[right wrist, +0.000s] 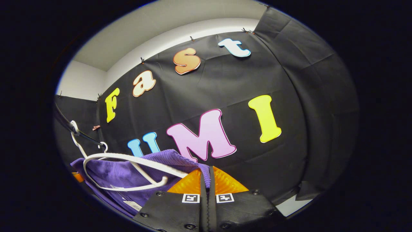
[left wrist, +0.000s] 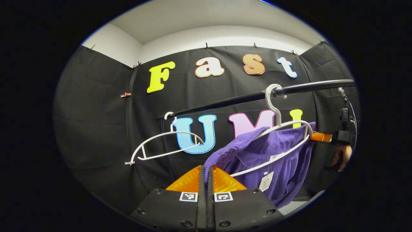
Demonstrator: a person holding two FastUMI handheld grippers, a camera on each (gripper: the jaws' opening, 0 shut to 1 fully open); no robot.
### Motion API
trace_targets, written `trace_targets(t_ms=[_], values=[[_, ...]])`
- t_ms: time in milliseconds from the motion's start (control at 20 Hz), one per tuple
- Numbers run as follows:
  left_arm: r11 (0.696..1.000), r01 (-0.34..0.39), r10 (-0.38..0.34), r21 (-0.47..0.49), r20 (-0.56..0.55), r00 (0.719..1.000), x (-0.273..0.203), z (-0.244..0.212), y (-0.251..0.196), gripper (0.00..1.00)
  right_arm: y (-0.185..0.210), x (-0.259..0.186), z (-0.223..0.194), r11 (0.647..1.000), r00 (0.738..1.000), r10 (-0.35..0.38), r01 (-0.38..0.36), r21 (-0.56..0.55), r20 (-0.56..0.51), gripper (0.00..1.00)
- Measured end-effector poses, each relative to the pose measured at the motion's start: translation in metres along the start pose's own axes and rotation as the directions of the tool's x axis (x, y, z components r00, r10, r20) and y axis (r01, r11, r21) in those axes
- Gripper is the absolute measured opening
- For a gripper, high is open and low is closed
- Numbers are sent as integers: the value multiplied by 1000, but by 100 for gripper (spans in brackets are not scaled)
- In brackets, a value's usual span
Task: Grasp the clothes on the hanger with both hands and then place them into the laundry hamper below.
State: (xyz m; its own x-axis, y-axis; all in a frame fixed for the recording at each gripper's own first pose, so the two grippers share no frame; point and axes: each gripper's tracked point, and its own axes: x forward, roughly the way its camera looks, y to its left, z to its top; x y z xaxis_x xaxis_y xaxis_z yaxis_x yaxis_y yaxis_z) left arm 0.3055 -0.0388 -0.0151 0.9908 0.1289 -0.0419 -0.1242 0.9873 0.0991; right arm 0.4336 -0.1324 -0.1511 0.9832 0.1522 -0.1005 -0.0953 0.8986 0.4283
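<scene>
A purple knit garment (left wrist: 289, 174) hangs on a white hanger (left wrist: 276, 127) hooked over a black rail (left wrist: 225, 103). In the left gripper view my left gripper (left wrist: 206, 167) is shut on the garment's near shoulder edge, with purple fabric pinched between its fingers. My right gripper (left wrist: 314, 137) grips the far shoulder, with a hand (left wrist: 342, 156) behind it. In the right gripper view the garment (right wrist: 119, 174) and hanger (right wrist: 128, 158) lie at the lower left, and my right gripper (right wrist: 207, 170) is shut on the fabric's edge.
An empty white hanger (left wrist: 164, 145) hangs farther left on the same rail. A paper tag (left wrist: 266, 181) dangles from the garment. The black cloth wall stands close behind the rail (right wrist: 64, 120).
</scene>
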Motion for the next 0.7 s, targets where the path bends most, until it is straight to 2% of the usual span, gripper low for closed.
trace_targets(t_ms=[200,350,550,700], values=[[1000,-15,15,15,-16,1000,3,-6,11,5,15,-7,-42,999,997,34,-34,0,-68,4],[997,-58,60,44,-41,997,2,-22,34,5,33,-25,-74,997,989,73,-72,11,-128,4],[996,-80,82,25,-126,989,-5,-68,57,5,51,-55,-111,994,975,109,-106,25,-194,4],[998,-56,61,33,-161,985,-21,-98,53,5,62,-81,-124,991,968,132,-129,24,-215,4]])
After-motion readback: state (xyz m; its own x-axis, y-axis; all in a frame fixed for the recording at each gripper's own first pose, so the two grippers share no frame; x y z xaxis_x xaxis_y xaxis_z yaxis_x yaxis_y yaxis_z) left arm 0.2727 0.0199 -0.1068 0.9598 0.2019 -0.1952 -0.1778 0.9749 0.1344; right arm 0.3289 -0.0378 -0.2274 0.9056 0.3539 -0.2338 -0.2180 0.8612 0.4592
